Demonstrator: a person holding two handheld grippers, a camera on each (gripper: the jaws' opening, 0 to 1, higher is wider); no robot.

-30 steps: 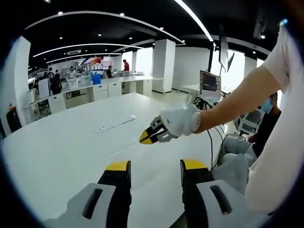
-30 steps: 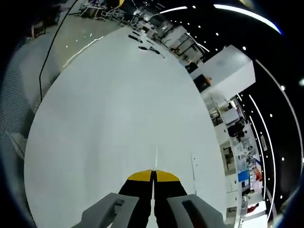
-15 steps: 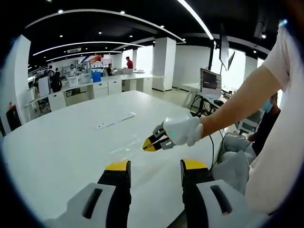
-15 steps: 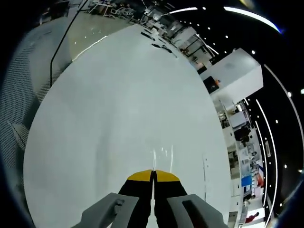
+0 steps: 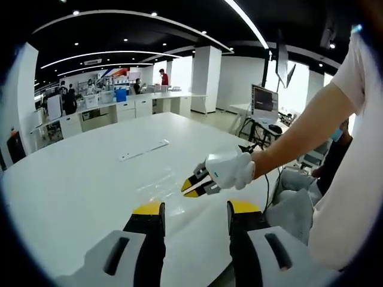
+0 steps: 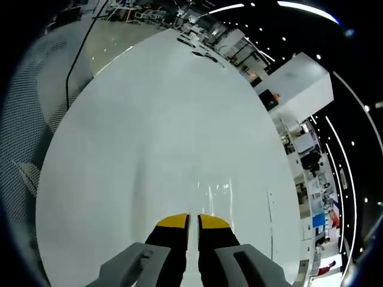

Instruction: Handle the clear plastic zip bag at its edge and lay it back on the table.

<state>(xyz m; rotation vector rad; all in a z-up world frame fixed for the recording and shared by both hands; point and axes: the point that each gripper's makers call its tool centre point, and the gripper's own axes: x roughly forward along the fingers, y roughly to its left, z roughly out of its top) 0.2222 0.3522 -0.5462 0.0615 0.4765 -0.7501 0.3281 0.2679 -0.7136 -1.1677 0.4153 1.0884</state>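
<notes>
One white table [image 5: 78, 179] carried the work, and two grippers were counted. In the left gripper view, the left gripper [image 5: 194, 210] hung above the near edge of the tabletop with its two yellow-tipped jaws well apart and nothing between them. The right gripper [image 5: 192, 186], held by a white-gloved hand [image 5: 230, 170], was low over the tabletop near its right edge, its jaws slightly parted. In the right gripper view, the right gripper [image 6: 192, 220] showed a narrow gap between its tips. One clear plastic zip bag [image 6: 212, 191] lay flat on the tabletop just ahead of those tips, seen mainly as faint glints and a thin edge line; whether the tips touched it could not be told. One long white strip [image 5: 143, 150] lay toward the far side of the tabletop. One monitor [image 5: 265, 107] stood beyond the right edge.
</notes>
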